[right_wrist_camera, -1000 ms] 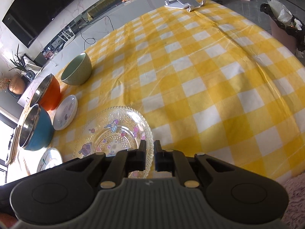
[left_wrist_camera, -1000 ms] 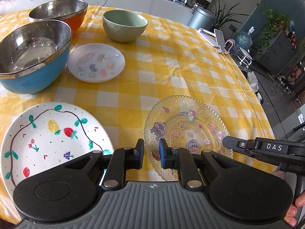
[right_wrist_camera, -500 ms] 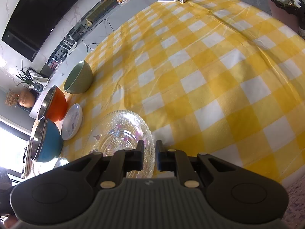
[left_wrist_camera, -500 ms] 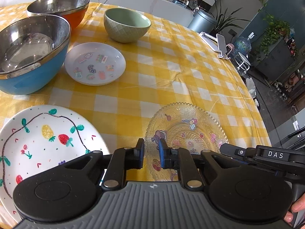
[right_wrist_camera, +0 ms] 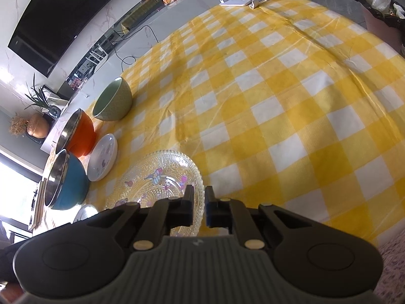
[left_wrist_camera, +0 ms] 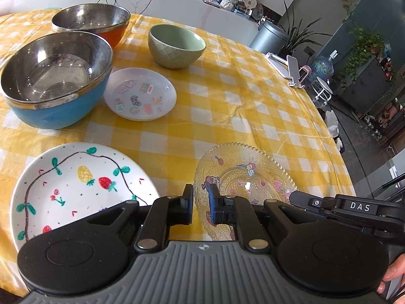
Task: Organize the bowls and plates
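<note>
A clear glass plate point(left_wrist_camera: 243, 177) with cartoon stickers lies near the front edge of the yellow checked table. My left gripper point(left_wrist_camera: 201, 202) is shut on its left rim. My right gripper point(right_wrist_camera: 199, 202) is shut on the opposite rim of the glass plate point(right_wrist_camera: 157, 177), and its black tip point(left_wrist_camera: 295, 196) shows in the left wrist view. To the left lies a white plate painted with fruit point(left_wrist_camera: 76, 182). Behind stand a small white sticker plate point(left_wrist_camera: 140, 93), a blue bowl point(left_wrist_camera: 55, 116), an orange bowl point(left_wrist_camera: 111, 34) and a green bowl point(left_wrist_camera: 177, 48).
A white phone stand point(left_wrist_camera: 286, 68) sits at the table's far right edge. The tablecloth point(right_wrist_camera: 291, 101) stretches bare to the right of the glass plate. The table drops off to the floor on the right. A hand point(left_wrist_camera: 392, 278) holds the right gripper.
The left jaws have closed a little onto the glass plate's rim. Both views have shifted only slightly; the dishes stand where they were.
</note>
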{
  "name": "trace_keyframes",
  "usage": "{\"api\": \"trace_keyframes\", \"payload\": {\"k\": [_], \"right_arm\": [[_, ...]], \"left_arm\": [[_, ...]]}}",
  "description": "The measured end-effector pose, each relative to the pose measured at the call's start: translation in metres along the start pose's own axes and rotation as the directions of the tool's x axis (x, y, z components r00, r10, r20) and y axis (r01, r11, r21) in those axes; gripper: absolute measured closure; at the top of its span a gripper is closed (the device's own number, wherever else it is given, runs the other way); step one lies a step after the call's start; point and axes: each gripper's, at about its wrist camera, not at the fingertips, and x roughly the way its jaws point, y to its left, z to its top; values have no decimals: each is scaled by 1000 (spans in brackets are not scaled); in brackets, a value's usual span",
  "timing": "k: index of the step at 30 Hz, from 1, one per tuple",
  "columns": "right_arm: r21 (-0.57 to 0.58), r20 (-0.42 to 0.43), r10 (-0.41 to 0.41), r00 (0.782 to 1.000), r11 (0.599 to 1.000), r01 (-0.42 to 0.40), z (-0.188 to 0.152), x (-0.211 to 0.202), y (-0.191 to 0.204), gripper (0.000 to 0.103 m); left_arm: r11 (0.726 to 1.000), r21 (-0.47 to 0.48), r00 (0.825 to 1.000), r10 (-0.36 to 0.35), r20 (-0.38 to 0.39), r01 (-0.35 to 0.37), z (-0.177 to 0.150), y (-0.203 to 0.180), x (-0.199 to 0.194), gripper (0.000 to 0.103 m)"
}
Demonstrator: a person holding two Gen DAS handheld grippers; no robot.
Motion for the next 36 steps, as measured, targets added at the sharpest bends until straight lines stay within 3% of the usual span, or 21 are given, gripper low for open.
{"api": "trace_keyframes", "payload": {"k": [16, 26, 36], "right_arm": [[-148, -80, 96, 992, 983, -107, -46, 21, 100, 97], [-271, -83, 41, 996, 961, -62, -63, 46, 152, 96], [-343, -38, -31, 999, 939, 16, -69, 50, 163, 96]], "left_arm": [[986, -135, 991, 111, 76, -100, -14, 82, -80, 90], [965, -228, 984, 154, 94, -130, -21, 128, -86, 90], [974, -180, 983, 155, 101, -135, -23, 126, -80, 90]]}}
